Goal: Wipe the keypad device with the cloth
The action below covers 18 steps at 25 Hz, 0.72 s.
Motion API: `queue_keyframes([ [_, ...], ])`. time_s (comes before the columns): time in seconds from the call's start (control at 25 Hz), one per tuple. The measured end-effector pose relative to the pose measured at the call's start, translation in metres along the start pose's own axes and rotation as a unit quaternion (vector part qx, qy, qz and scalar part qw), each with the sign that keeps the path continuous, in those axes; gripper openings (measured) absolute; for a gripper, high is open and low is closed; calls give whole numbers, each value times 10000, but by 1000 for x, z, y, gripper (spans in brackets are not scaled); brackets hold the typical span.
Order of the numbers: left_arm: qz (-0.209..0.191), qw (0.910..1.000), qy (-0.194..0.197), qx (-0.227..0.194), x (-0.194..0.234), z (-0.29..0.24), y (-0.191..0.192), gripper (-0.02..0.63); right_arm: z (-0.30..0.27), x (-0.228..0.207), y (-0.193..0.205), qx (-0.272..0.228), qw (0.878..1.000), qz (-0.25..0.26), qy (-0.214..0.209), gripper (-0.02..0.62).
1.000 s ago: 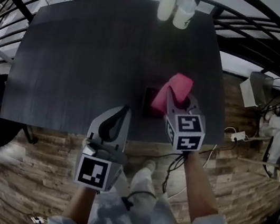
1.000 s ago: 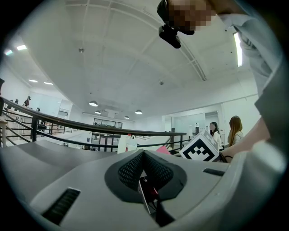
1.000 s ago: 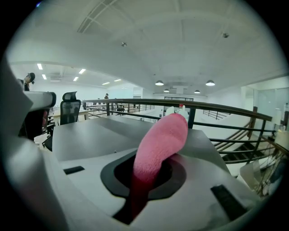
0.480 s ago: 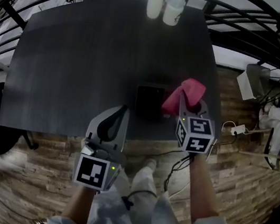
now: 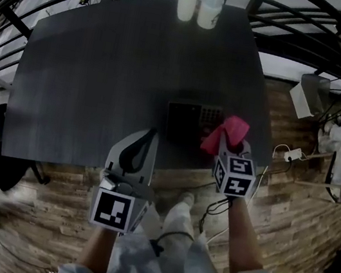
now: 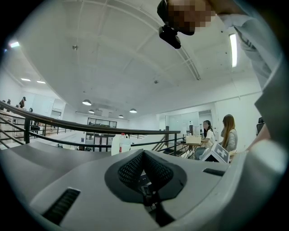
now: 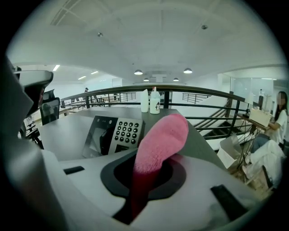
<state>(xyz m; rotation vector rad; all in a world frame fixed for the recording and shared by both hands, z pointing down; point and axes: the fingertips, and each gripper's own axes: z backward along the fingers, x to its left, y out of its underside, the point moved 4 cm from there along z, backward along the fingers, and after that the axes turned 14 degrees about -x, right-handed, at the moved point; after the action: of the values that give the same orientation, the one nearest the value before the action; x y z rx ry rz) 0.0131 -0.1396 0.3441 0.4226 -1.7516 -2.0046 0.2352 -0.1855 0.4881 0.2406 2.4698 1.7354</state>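
Head view: cloth (image 5: 232,129), clamped in right claw (image 5: 224,142), has been dragged off keypad device (image 5: 189,121) toward worktop (image 5: 103,75) near right corner, one pass likely done; left claw (image 5: 147,136) closed, empty.

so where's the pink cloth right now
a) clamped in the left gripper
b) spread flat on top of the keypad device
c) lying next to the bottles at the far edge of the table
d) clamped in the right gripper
d: the right gripper view shows the pink cloth pinched between the jaws of the right gripper and sticking up out of them, just right of the keypad device, not on it.
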Motion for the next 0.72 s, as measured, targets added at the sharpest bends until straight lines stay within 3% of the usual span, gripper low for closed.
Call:
queue_keyframes([
  [0.28,-32,10000,39,47,1,4,0,7,12,16,23,200,9997,-158,-4,28],
  [0.72,-51,10000,-31,-16,5,11,-7,8,15,67,21,170,9977,-338,-557,28],
])
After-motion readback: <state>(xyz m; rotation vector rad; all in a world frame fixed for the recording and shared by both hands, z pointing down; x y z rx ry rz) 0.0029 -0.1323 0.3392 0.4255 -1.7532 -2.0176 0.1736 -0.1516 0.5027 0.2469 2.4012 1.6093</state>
